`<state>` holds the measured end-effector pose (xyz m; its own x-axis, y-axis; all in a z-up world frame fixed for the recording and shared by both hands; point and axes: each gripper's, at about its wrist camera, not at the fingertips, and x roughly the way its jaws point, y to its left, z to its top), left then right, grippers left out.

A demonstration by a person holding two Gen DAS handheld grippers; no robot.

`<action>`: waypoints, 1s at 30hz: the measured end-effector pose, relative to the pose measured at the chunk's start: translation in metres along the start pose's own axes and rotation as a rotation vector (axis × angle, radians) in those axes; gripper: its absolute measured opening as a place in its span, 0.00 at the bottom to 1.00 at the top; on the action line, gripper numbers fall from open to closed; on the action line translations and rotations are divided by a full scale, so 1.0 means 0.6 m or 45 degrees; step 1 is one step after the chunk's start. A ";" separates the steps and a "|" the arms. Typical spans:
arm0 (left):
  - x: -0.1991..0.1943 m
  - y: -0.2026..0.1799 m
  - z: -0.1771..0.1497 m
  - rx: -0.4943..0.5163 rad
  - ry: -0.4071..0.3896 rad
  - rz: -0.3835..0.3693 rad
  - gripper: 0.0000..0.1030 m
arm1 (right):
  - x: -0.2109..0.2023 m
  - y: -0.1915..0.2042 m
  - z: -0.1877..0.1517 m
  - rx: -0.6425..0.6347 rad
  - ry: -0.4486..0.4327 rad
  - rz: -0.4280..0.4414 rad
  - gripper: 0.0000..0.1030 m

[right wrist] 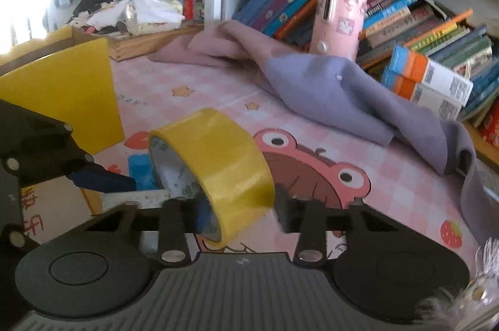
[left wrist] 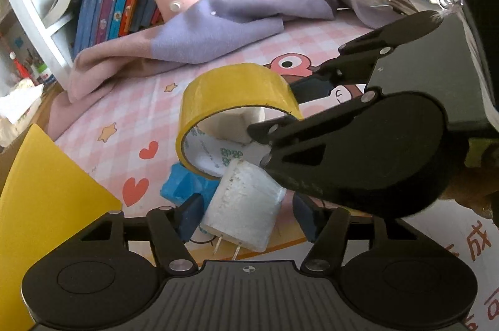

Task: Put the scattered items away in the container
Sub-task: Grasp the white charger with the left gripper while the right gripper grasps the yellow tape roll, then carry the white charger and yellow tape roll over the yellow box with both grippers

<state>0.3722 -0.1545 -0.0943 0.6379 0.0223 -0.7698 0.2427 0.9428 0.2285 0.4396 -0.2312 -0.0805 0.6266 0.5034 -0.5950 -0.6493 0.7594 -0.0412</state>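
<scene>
Tape roll standing on edge on your pink checked desk, right hand-held gripper clenched across its yellow band, left hand-held gripper closing round the white plug adapter, right pad apart, yellow container just left.

A: What's out there?

B: A yellow tape roll standing on its edge, tilted, its printed white core facing left. A white plug adapter lies on its side just below it, two metal prongs pointing down, its casing scuffed.

A: Anything else?

B: A small blue item beside both, and a yellow container wall at the left.
</scene>
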 end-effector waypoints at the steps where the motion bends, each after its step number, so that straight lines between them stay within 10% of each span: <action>1: 0.000 0.000 0.000 -0.002 0.000 -0.012 0.49 | -0.001 -0.003 -0.002 0.020 0.001 0.001 0.32; 30: -0.142 0.027 -0.061 -0.209 -0.047 -0.198 0.42 | -0.132 -0.056 -0.049 0.693 0.245 -0.050 0.09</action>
<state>0.2948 -0.1292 -0.0466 0.6288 -0.1371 -0.7654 0.2202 0.9754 0.0062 0.3987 -0.3087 -0.0555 0.5226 0.4253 -0.7389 -0.2802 0.9042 0.3223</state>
